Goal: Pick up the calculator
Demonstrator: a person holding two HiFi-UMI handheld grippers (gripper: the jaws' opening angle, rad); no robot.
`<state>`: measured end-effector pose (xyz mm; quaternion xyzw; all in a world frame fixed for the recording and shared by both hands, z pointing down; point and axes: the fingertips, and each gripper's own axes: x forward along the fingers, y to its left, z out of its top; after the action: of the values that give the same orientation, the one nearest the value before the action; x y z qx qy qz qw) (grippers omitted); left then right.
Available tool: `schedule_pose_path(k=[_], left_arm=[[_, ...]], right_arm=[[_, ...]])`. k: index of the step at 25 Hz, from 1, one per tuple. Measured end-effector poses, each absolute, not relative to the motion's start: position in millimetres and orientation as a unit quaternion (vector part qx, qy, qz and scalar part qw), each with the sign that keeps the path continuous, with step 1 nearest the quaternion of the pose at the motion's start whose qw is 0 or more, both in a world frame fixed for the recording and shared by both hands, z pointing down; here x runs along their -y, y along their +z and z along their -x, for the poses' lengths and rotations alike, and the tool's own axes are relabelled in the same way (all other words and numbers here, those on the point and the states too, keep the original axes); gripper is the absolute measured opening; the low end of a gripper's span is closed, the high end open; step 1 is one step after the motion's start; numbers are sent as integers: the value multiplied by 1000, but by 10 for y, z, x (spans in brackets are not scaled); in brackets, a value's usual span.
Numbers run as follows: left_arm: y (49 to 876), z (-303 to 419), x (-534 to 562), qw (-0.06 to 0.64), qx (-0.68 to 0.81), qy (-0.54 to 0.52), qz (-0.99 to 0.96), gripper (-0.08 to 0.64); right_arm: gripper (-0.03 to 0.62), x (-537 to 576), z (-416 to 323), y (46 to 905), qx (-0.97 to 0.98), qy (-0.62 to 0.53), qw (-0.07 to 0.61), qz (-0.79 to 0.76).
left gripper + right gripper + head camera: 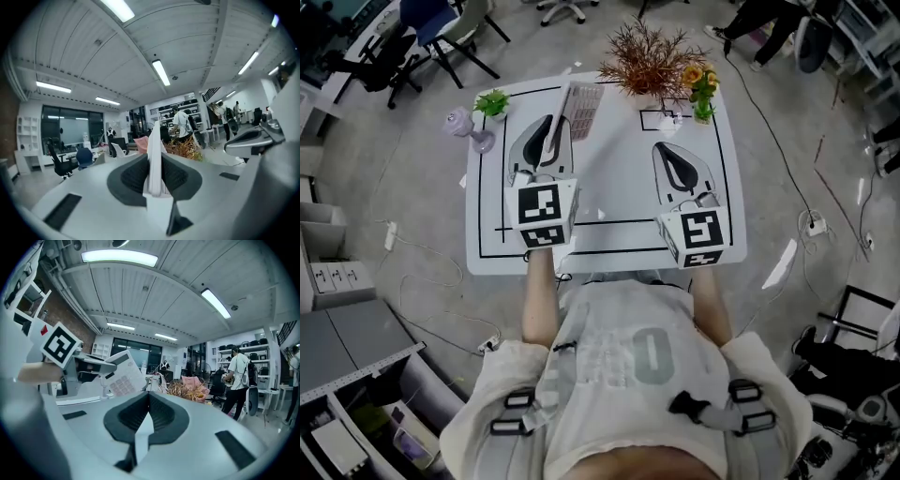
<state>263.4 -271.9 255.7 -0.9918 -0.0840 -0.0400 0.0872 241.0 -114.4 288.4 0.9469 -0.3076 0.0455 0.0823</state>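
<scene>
The pale grey calculator (pixel 581 108) hangs in the air over the back of the white table (pixel 619 178), tilted on edge. My left gripper (pixel 551 131) is shut on its lower end. In the left gripper view the calculator (pixel 153 140) stands edge-on, pinched between the two dark pads (pixel 133 176). My right gripper (pixel 670 153) floats over the right half of the table, shut with nothing in it. From the right gripper view its pads (pixel 164 416) meet, and the calculator (pixel 123 376) shows its keys at the left, held by the left gripper (pixel 96 365).
At the table's back edge stand a brown dried plant (pixel 649 56), orange flowers (pixel 701 89), a small green plant (pixel 492 101) and a purple glass (pixel 469 127). Office chairs (pixel 441 37) stand behind, cables (pixel 811 225) lie on the floor, and people (pixel 240 376) stand across the room.
</scene>
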Motion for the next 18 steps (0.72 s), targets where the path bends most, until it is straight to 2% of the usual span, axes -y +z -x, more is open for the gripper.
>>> schedule_pose_path(k=[7, 18], left_arm=[[2494, -2080, 2936, 130, 4, 16, 991, 82], [2488, -1980, 2978, 131, -5, 36, 991, 81]], right_arm=[[8, 1166, -2419, 2908, 291, 54, 73, -952], [6, 1154, -2376, 2951, 292, 59, 62, -953]])
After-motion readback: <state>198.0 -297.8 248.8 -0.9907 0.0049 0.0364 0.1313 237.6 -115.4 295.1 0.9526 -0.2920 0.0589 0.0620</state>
